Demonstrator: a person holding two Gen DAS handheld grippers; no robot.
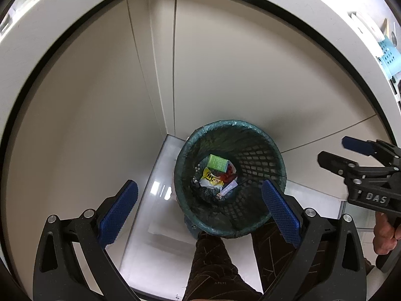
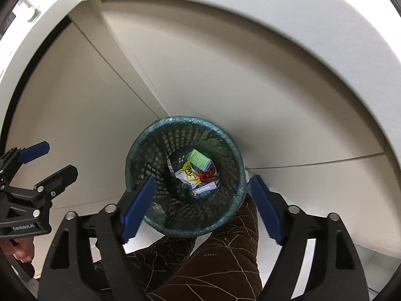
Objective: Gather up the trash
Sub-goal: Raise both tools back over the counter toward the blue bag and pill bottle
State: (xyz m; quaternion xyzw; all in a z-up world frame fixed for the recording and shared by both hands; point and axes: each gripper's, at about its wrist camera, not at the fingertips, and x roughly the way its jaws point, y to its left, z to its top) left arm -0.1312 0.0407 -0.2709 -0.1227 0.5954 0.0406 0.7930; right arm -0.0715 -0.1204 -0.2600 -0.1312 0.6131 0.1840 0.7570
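Both grippers point steeply down over a dark green mesh wastebasket (image 2: 185,178) lined with a thin green bag, standing on the pale floor against beige cabinet panels under a white tabletop (image 2: 275,25). The right gripper (image 2: 201,204) hangs directly above the basket: its blue fingers (image 2: 136,208) are spread wide, one over the near-left rim and the other just outside the right rim, with nothing between them but the open mouth below. Spread this wide over the opening, it looks like a drop pose rather than a reach.

The collected trash lies at the bottom, well below the fingers: a green carton (image 2: 199,159), a yellow-and-white wrapper (image 2: 188,174), a red crumpled scrap (image 2: 206,174) and a white strip (image 2: 204,188) beside crumpled foil. Which of these went in last cannot be told.

The left gripper (image 1: 200,208) is also held wide and empty, its left finger out over the floor and its right finger (image 1: 280,213) over the basket's near-right rim, probably just parked there, clear of the mouth. In its view the right gripper shows at the right edge, gripped by a hand (image 1: 384,235).

The person's legs in dark patterned trousers (image 2: 208,263) stand right behind the basket, close enough for a straight drop. A light blue perforated basket (image 1: 389,52) sits on the tabletop, far from either gripper.
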